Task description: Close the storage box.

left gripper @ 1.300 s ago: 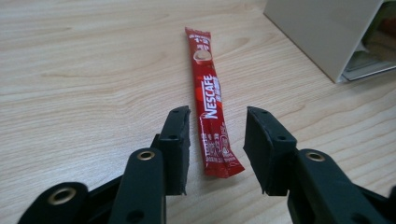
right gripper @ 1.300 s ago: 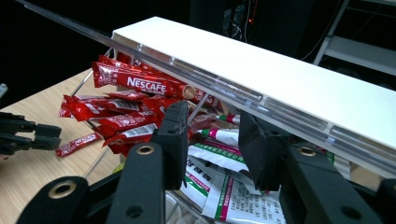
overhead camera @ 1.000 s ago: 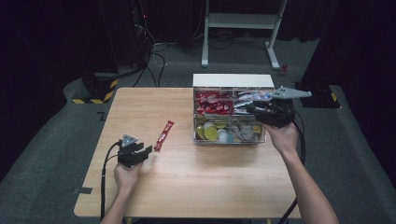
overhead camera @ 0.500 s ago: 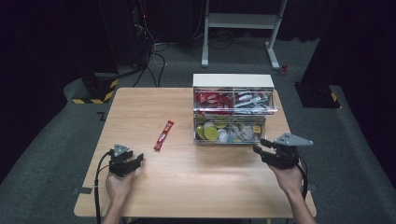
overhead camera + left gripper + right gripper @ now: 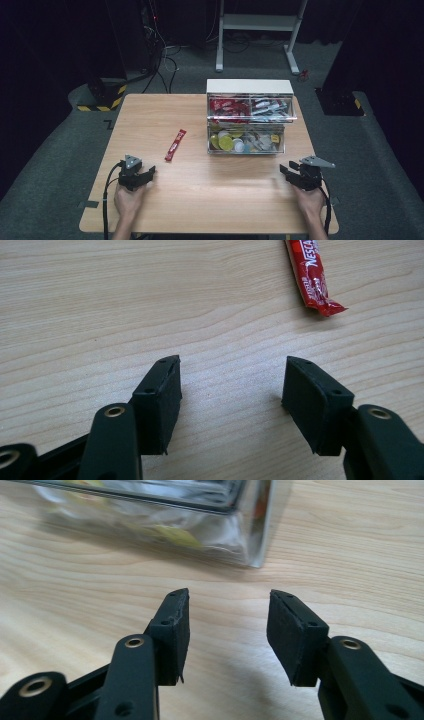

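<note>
While your left gripper (image 5: 148,173) rests low over the near left part of the wooden table (image 5: 200,205), its jaws stand well apart with only bare wood between them, and they have just been opening. Seen from the left gripper view, that same left gripper (image 5: 230,385) points toward the red sachet (image 5: 311,275), which lies flat on the table ahead of it and off to one side, near but not touching the jaws. From above, the red sachet (image 5: 175,145) lies at a slant between your left gripper and the clear organiser (image 5: 247,120), just beside the organiser's left side but apart from it. Your right gripper (image 5: 286,171) sits over the near right part of the table, in front of the organiser's right corner. Its jaws too stand apart with nothing between them, and they have just been opening. Looking along the right gripper (image 5: 228,622), you face the lower corner of the clear organiser (image 5: 250,535), near but not touching. Both your hands grip the tool bodies from the near edge.
</note>
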A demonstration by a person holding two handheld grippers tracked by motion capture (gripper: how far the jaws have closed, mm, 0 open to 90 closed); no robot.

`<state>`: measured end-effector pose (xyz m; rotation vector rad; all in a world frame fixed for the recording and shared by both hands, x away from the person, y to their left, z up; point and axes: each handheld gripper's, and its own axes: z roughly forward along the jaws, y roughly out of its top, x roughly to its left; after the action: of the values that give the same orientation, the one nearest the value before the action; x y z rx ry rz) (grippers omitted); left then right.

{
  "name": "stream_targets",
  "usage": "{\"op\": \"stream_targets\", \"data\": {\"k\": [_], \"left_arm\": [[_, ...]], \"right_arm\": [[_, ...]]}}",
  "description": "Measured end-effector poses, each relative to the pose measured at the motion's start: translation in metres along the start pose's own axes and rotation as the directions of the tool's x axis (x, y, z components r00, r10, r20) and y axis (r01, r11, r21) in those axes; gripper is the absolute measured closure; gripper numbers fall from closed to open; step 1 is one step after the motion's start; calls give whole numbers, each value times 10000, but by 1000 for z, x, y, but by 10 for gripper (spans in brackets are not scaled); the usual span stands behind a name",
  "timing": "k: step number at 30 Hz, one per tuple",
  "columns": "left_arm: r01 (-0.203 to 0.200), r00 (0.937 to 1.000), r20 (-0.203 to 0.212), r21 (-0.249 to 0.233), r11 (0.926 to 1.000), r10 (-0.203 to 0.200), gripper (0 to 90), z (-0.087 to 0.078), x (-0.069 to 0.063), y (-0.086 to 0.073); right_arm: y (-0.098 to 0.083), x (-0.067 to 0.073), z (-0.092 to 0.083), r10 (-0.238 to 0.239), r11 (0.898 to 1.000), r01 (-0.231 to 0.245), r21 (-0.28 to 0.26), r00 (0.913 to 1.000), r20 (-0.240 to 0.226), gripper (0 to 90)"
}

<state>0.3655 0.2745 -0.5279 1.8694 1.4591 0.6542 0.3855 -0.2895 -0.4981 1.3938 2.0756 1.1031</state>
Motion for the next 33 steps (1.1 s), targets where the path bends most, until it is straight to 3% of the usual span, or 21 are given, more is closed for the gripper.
{"op": "stream_targets", "data": {"k": [9, 10, 11, 16, 22, 33], "left_arm": [[-7, 10000, 13, 27, 10000, 7, 394, 0, 0, 0], [-2, 10000, 7, 18, 10000, 2, 392, 0, 0, 0], [-4, 10000, 14, 25, 10000, 4, 391, 0, 0, 0], [-6, 10000, 32, 18, 10000, 6, 384, 0, 0, 0], [-102, 9999, 24, 62, 9999, 102, 372, 0, -1, 0], [-137, 9999, -18, 54, 9999, 137, 363, 0, -2, 0]], "right_arm": [[-2, -6, 17, -29, 9989, -10, 473, 9965, 833, 490], [-2, -7, 17, -201, 9989, 165, 434, 9962, 846, 489], [-3, -6, 18, -30, 9989, -12, 469, 9961, 879, 488], [-4, -6, 21, -67, 9981, 5, 609, 9948, 1020, 479], [-9, -4, 27, -348, 9958, 212, 885, 9874, 1546, 430], [-9, -4, 27, -71, 9958, -77, 915, 9870, 1608, 383]]}}
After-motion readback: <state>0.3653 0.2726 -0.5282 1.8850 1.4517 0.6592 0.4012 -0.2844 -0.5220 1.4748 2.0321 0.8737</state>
